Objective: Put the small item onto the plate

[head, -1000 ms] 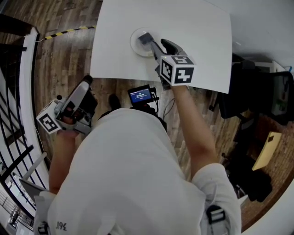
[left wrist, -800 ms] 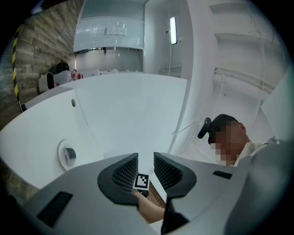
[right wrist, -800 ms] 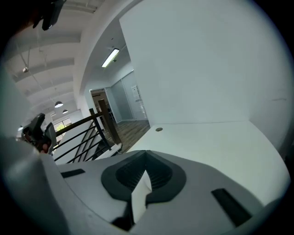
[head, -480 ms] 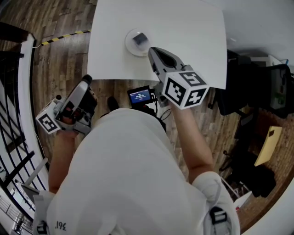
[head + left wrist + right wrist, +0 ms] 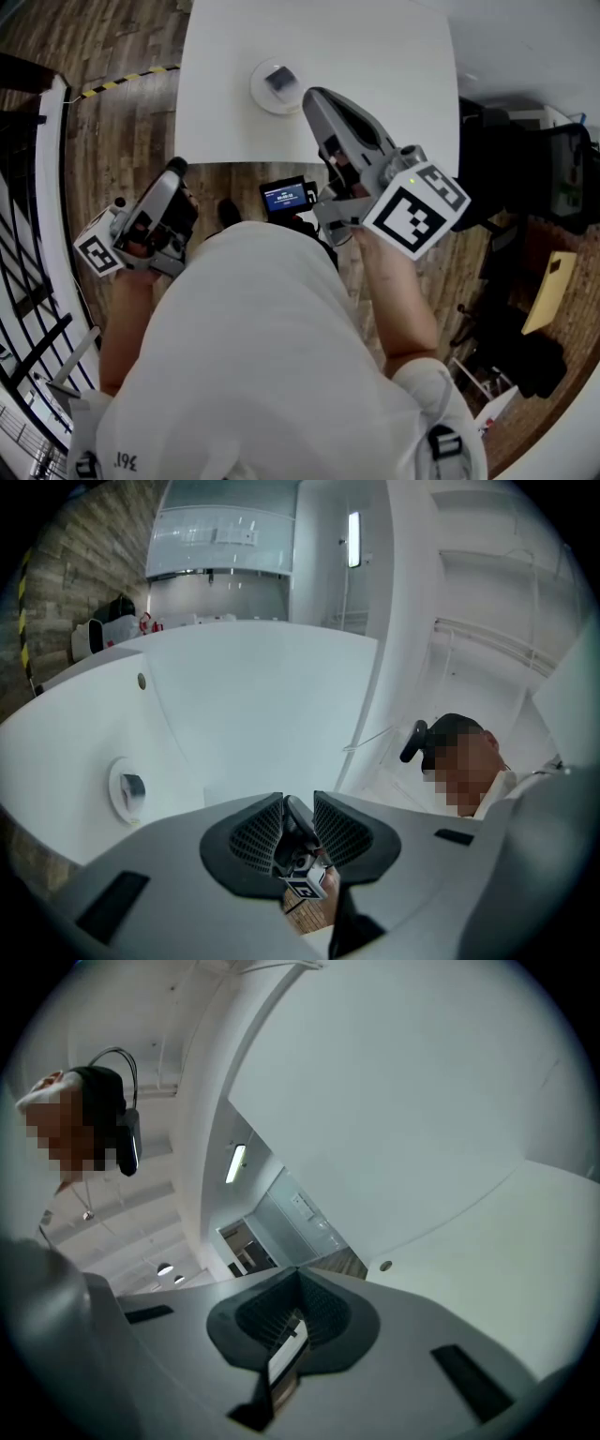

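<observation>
A small dark item (image 5: 279, 81) lies on a round white plate (image 5: 262, 97) near the front edge of the white table (image 5: 394, 56). My right gripper (image 5: 314, 97) is raised just right of the plate and off the item, shut and empty. In the right gripper view its jaws (image 5: 298, 1279) meet, pointing up past the table. My left gripper (image 5: 176, 167) is held low at the left, off the table. Its jaws (image 5: 298, 803) stand a little apart with nothing held. The left gripper view shows the plate (image 5: 117, 803) and the item (image 5: 133, 785) far left.
A small device with a blue screen (image 5: 288, 195) sits below the table's front edge. A black railing (image 5: 28, 187) runs along the left, and striped tape (image 5: 131, 67) marks the wooden floor. Dark chairs (image 5: 525, 187) and a yellow sheet (image 5: 544, 300) are on the right.
My right gripper let go of the item on the plate, shut, and lifted back toward the person. The item stays on the plate. The left gripper has not moved.
</observation>
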Demonstrator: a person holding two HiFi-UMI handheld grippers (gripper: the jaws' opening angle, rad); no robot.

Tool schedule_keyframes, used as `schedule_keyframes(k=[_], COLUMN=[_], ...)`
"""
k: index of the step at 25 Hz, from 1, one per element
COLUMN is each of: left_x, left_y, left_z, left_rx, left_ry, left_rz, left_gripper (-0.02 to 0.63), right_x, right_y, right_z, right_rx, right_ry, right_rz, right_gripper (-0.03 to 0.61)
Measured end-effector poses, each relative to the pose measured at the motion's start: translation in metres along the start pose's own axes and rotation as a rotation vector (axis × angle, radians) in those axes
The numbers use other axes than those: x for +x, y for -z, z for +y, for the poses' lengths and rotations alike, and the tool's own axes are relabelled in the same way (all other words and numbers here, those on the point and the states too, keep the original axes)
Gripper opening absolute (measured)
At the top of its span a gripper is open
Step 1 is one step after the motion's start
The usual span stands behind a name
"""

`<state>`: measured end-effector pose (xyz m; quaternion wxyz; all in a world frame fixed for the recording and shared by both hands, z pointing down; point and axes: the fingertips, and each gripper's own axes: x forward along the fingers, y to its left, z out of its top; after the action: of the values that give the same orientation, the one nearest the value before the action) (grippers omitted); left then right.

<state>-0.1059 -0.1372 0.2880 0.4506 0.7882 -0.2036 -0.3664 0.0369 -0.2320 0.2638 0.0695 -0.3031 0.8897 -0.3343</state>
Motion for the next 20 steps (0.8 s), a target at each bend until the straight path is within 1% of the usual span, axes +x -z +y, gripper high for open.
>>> schedule_keyframes(k=[3, 11, 15, 20], left_x=[0.001, 0.003, 0.006, 0.01], left_y=[0.0, -0.001, 0.002, 0.007], left_z=[-0.001, -0.001, 0.0, 0.002], left_rx=[0.005, 0.012, 0.004, -0.009], left_ry=[0.003, 0.007, 0.006, 0.016], left_rz=[0.006, 0.017, 0.029, 0.064], left_gripper=[0.106, 0.106, 0.106, 0.106], right_x=[-0.003, -0.007, -0.006, -0.002], right_y=[-0.013, -0.035, -0.038, -0.034], right_z=[0.011, 0.026, 0.025, 0.021], right_rx=[0.027, -0.006, -0.01, -0.005], right_ry=[-0.033, -0.077, -0.081, -0.08], right_rz=[-0.041, -0.098, -0.107, -0.099], right_gripper=[0.001, 0.0, 0.0, 0.001])
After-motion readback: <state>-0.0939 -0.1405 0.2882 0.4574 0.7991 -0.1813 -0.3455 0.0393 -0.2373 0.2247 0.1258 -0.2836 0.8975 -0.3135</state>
